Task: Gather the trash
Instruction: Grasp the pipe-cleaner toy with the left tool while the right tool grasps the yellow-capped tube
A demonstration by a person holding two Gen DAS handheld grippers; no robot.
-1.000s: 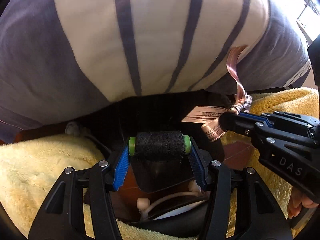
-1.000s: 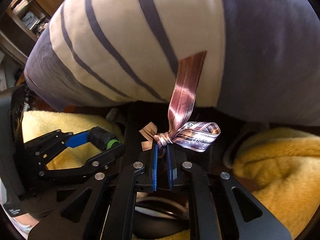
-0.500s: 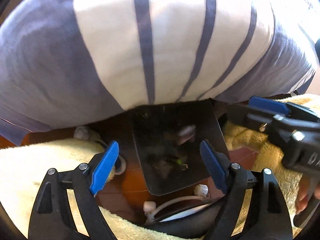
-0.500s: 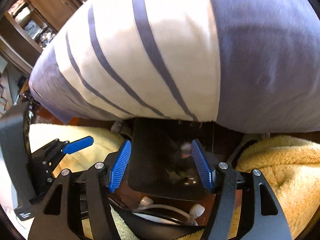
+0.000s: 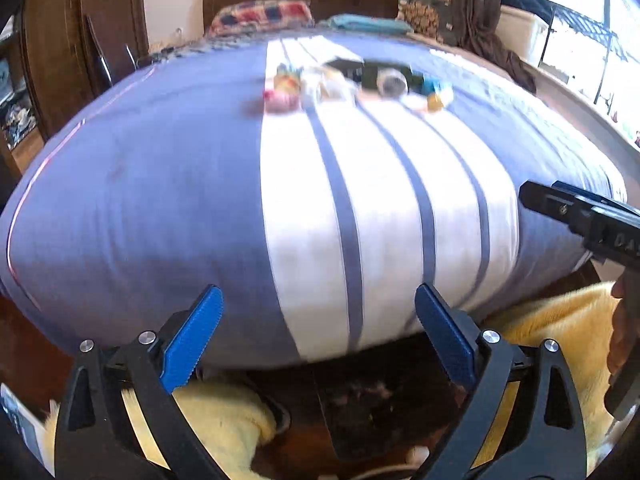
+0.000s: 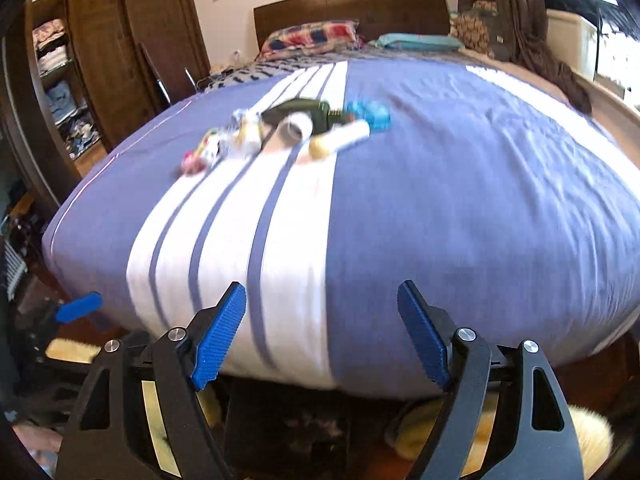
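Note:
A heap of trash (image 5: 352, 80) lies far back on the striped bed; in the right wrist view it (image 6: 288, 128) includes a cardboard tube (image 6: 294, 130), a white bottle (image 6: 340, 140), a blue item (image 6: 370, 116) and a pink scrap (image 6: 192, 162). A dark bin (image 5: 376, 408) sits on the floor below the bed's foot, also in the right wrist view (image 6: 288, 428). My left gripper (image 5: 318, 334) is open and empty above it. My right gripper (image 6: 322, 332) is open and empty too. Its body shows at the right of the left wrist view (image 5: 592, 216).
The blue and white striped bed (image 6: 440, 200) fills the middle. Yellow fluffy rugs (image 5: 224, 420) lie on the floor beside the bin. A wooden wardrobe (image 6: 100, 60) stands left, a headboard with pillows (image 6: 312, 36) at the back, a window at the right.
Both grippers opened: the left let go of the black spool, the right the ribbon, over the bin. Both then rose and tilted up toward the bed top.

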